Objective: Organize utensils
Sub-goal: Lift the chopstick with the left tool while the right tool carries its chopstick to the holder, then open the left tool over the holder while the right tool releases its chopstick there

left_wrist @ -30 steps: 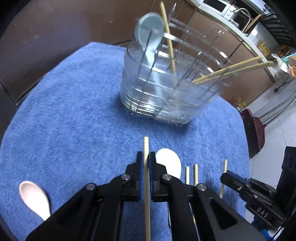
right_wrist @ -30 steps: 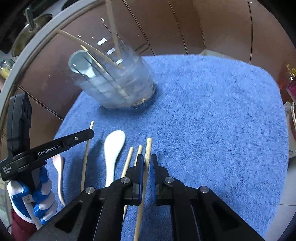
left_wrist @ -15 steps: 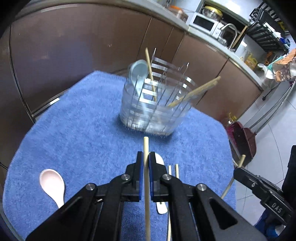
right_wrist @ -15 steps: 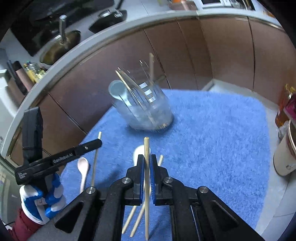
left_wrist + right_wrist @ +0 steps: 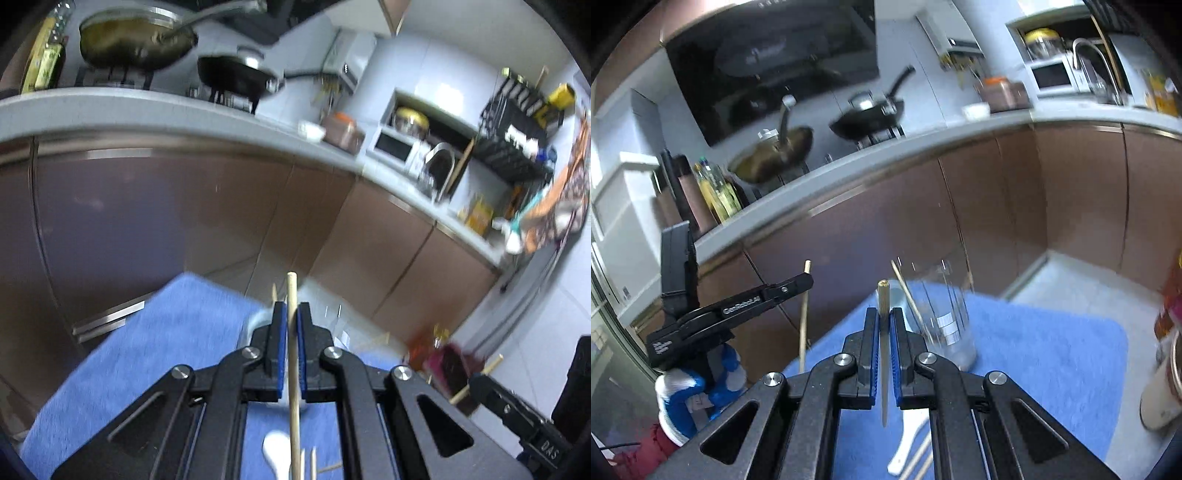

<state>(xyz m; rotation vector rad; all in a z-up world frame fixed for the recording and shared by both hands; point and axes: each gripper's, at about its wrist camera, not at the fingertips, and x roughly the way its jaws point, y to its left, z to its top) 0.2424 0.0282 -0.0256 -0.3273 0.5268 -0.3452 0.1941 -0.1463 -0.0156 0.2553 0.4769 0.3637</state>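
Both claws, left (image 5: 291, 325) and right (image 5: 883, 328), have been raised off the blue towel (image 5: 1052, 354), one chopstick (image 5: 293, 369) clamped in each; the utensil holder (image 5: 945, 317) is presumably next.

The left gripper (image 5: 291, 314) has its jaws clamped on a wooden chopstick (image 5: 293, 354), which sticks up past their tips. Below the jaws, on the blue towel (image 5: 166, 332), lie a white spoon (image 5: 276, 452) and what look like more chopsticks (image 5: 313, 461), blurred. Just behind the jaws stands a clear holder (image 5: 341, 334), mostly hidden.
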